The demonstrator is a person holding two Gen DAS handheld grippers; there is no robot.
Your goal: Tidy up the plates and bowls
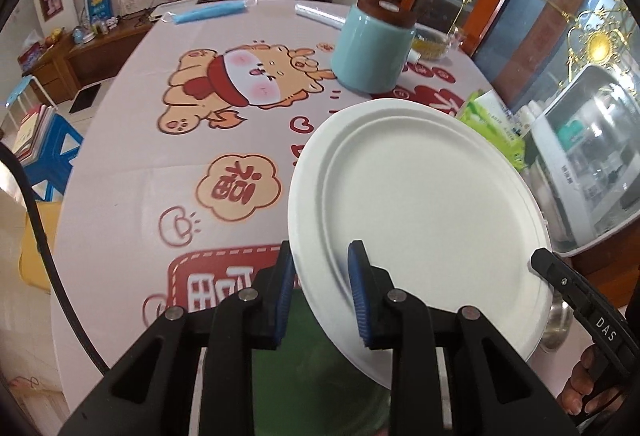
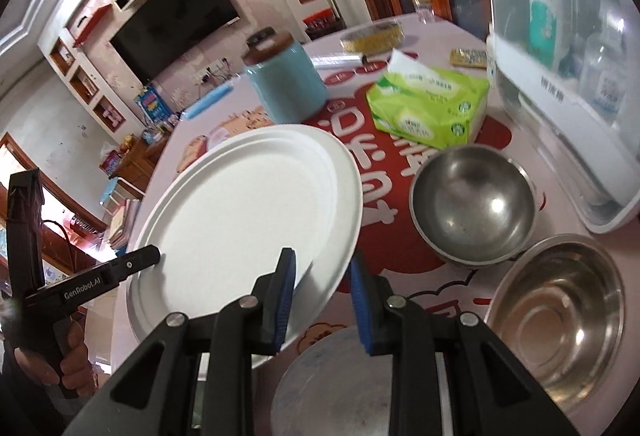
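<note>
A white paper plate (image 1: 420, 220) is held in the air between both grippers, tilted; it also shows in the right wrist view (image 2: 240, 211). My left gripper (image 1: 320, 292) straddles its left rim with blue pads on either side. My right gripper (image 2: 322, 300) straddles its right rim, jaws part open with a gap. Two steel bowls (image 2: 474, 203) (image 2: 560, 316) stand on the table right of the plate. A grey plate (image 2: 332, 384) lies under the right gripper. The other gripper's black tip (image 1: 544, 260) (image 2: 148, 256) touches the plate's edge.
A light-blue jar with a brown lid (image 1: 372, 47) (image 2: 286, 83), a green tissue pack (image 2: 432, 107), a white plastic cabinet (image 2: 560, 75) on the right, a blue face mask (image 1: 208, 11) at the far side, and the patterned tablecloth (image 1: 140, 175).
</note>
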